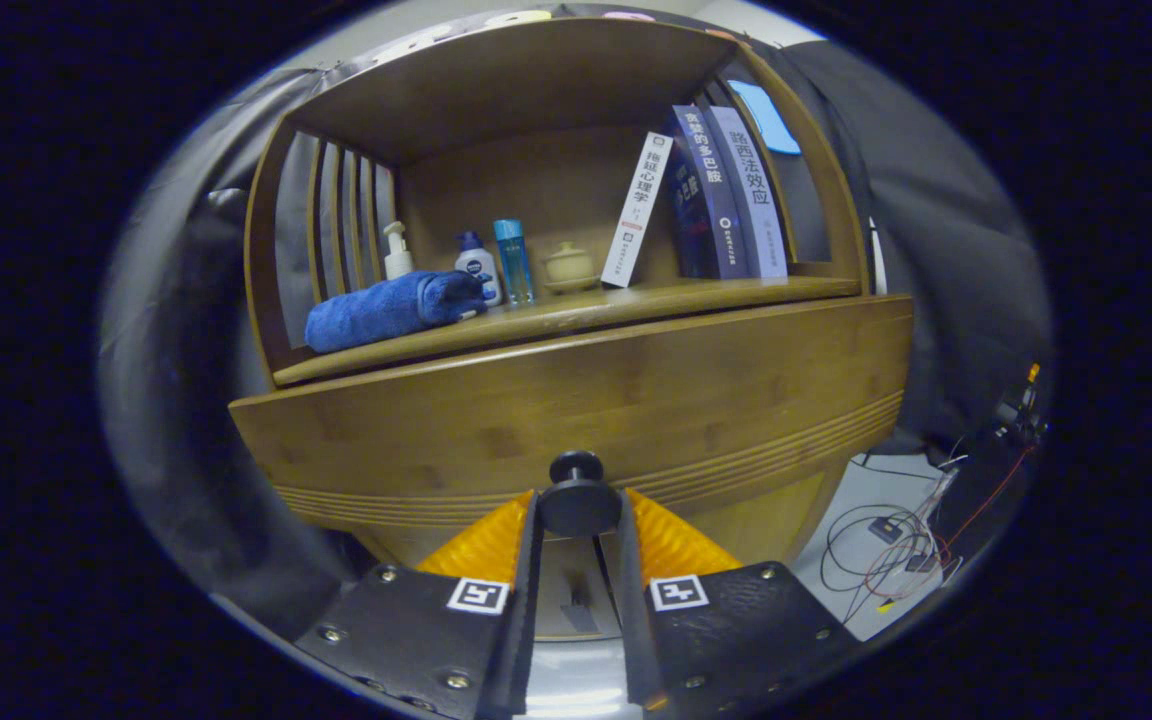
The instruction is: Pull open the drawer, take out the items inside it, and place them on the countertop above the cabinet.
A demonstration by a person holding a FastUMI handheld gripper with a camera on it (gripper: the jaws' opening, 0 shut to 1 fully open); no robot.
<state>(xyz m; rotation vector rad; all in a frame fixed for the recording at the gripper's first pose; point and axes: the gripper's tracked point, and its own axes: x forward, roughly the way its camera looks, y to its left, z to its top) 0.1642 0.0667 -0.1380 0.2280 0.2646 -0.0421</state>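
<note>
Wooden cabinet (576,400), drawer knob (578,495) between tool (578,520) fingers, both touching.

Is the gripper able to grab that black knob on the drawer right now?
Probably yes. The knob sits right between the gripper fingers, which appear closed against its sides, and nothing is in the way.

a rolled blue towel (391,309), pump bottle (397,251), blue bottle (513,260), lidded ceramic cup (569,266) and three leaning books (706,195); cables (898,545) trail across the floor.

Staged home booth, wooden cabinet (576,400), books (716,195), toiletries (476,265), floor cables (896,540)
</note>
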